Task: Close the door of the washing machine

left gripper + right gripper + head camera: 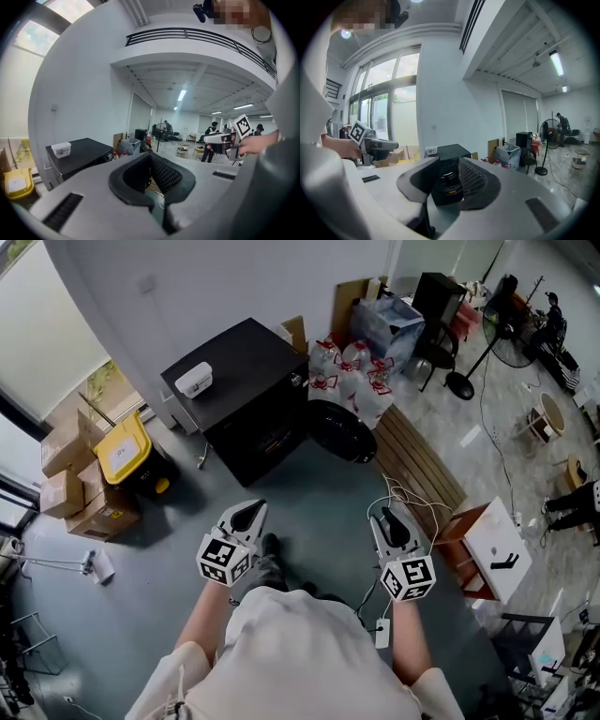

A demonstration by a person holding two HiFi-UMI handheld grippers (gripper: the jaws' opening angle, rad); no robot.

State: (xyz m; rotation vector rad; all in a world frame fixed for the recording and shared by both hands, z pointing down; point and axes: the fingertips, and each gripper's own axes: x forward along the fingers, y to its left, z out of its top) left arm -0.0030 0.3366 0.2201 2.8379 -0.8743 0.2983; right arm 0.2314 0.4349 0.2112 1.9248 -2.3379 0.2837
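Both empty: left gripper (pixel 250 509) pressed together, right gripper (pixel 390 515) spread. At twelve o'clock, well apart, the boxy black washing machine (pixel 253 371) has its round black door (pixel 342 430) hanging open; a glancing push may leave it unlatched.

Grey floor (pixel 187 549), washing machine (pixel 244 399), cardboard boxes (pixel 75 488)
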